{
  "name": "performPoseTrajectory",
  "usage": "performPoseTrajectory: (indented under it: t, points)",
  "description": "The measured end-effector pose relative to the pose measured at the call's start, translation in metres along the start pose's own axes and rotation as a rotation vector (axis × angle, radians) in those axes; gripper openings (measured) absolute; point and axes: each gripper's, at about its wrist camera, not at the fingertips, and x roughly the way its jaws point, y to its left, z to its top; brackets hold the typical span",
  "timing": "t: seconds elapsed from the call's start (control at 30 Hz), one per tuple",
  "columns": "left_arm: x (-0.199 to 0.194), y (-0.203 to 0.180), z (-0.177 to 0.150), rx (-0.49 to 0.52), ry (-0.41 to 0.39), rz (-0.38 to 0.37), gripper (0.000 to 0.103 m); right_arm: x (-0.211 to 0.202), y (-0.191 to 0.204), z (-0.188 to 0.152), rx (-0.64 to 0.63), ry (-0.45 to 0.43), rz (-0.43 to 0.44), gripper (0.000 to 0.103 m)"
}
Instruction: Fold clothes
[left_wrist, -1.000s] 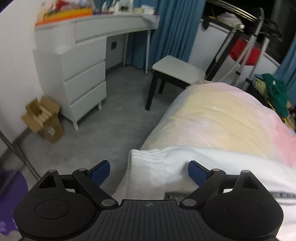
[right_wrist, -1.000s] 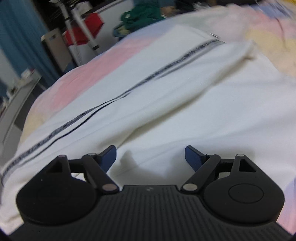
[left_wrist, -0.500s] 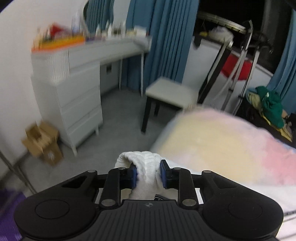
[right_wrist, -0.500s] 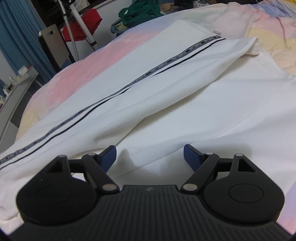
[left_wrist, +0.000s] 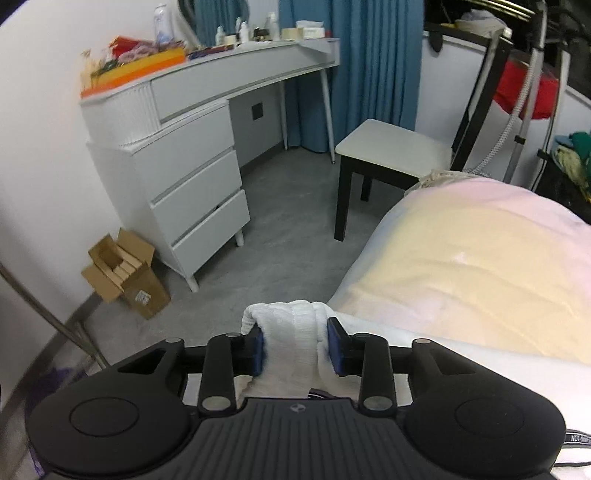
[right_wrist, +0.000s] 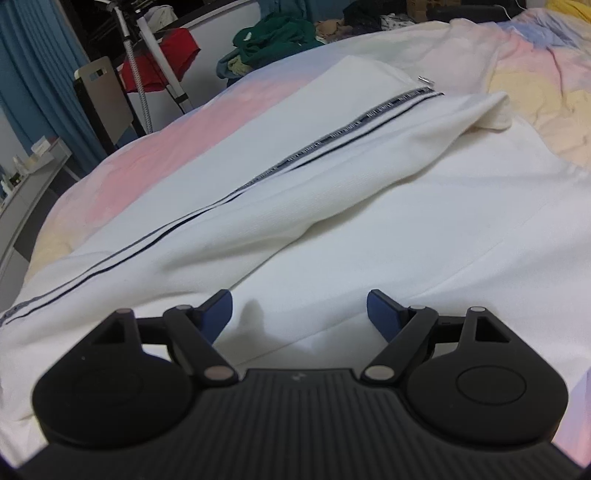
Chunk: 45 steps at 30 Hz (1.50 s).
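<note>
Two grippers in view. Left gripper (left_wrist: 295, 347) clamped on the ribbed cuff (left_wrist: 291, 332) of the white jacket (right_wrist: 332, 221), bunched between both blue pads (left_wrist: 338, 350), at the bed edge. Right gripper (right_wrist: 299, 314) spread wide, nothing between the pads, just above the jacket body. Jacket laid flat ahead on the pastel bedspread (right_wrist: 524, 85), black-striped zip line (right_wrist: 295, 162) running ahead and left of the right gripper. White dresser (left_wrist: 192, 177) and stool (left_wrist: 391, 147) beyond the left gripper.

White garment (right_wrist: 369, 221): printed stripe lettering, too small to read.
</note>
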Motion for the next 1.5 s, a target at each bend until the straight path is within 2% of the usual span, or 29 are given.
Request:
performPoseTrajectory:
  t: [0.07,0.13,0.2,0.23,0.37,0.47,0.53,0.6,0.73,0.8,0.87,0.93,1.03,1.13,1.2,1.33,1.43,1.5]
  points:
    - [-0.007,0.003,0.0,0.002,-0.011,-0.006,0.046,0.002,0.001,0.002,-0.013,-0.002,-0.004,0.082]
    - [-0.022,0.007,0.002,0.002,-0.018,-0.003,0.058,0.002,0.001,0.004,-0.015,-0.004,0.002,0.082]
    - [-0.049,0.012,0.0,-0.005,-0.043,-0.026,0.076,0.001,0.0,0.005,-0.01,-0.007,0.008,0.082]
    - [-0.063,0.015,-0.001,-0.009,-0.057,-0.038,0.081,-0.001,-0.001,0.005,-0.004,-0.01,0.011,0.082]
    - [-0.123,0.025,-0.014,-0.022,-0.101,-0.096,0.087,-0.011,-0.006,0.006,0.021,-0.025,0.016,0.082]
    - [-0.169,0.036,-0.044,-0.064,-0.087,-0.148,0.09,-0.022,-0.01,0.007,0.041,-0.039,0.029,0.082]
    - [-0.192,0.048,-0.072,-0.122,-0.029,-0.194,0.09,-0.031,-0.013,0.007,0.053,-0.053,0.039,0.082]
    - [-0.209,0.064,-0.101,-0.227,0.038,-0.253,0.09,-0.041,-0.018,0.007,0.069,-0.065,0.05,0.082]
    - [-0.222,0.106,-0.169,-0.586,0.208,-0.407,0.09,-0.058,-0.031,0.007,0.12,-0.08,0.082,0.082]
    - [-0.222,0.121,-0.19,-0.691,0.242,-0.421,0.089,-0.065,-0.038,0.01,0.151,-0.092,0.099,0.082]
    - [-0.224,0.128,-0.209,-0.748,0.252,-0.407,0.089,-0.071,-0.047,0.014,0.187,-0.101,0.119,0.082]
    - [-0.222,0.131,-0.223,-0.791,0.271,-0.362,0.089,-0.08,-0.063,0.021,0.247,-0.119,0.136,0.082]
    - [-0.209,0.134,-0.237,-0.851,0.295,-0.337,0.087,-0.096,-0.105,0.033,0.373,-0.178,0.14,0.082]
    - [-0.19,0.135,-0.246,-0.891,0.309,-0.329,0.08,-0.11,-0.157,0.037,0.528,-0.227,0.12,0.082]
    - [-0.177,0.129,-0.246,-0.913,0.312,-0.338,0.073,-0.117,-0.192,0.033,0.64,-0.268,0.068,0.082]
    - [-0.162,0.114,-0.242,-0.893,0.288,-0.36,0.071,-0.122,-0.246,0.019,0.822,-0.327,-0.105,0.084]
    - [-0.156,0.111,-0.243,-0.915,0.259,-0.39,0.067,-0.104,-0.261,0.009,0.895,-0.25,-0.124,0.083]
    - [-0.155,0.116,-0.248,-0.966,0.241,-0.436,0.062,-0.091,-0.267,0.002,0.936,-0.189,-0.127,0.082]
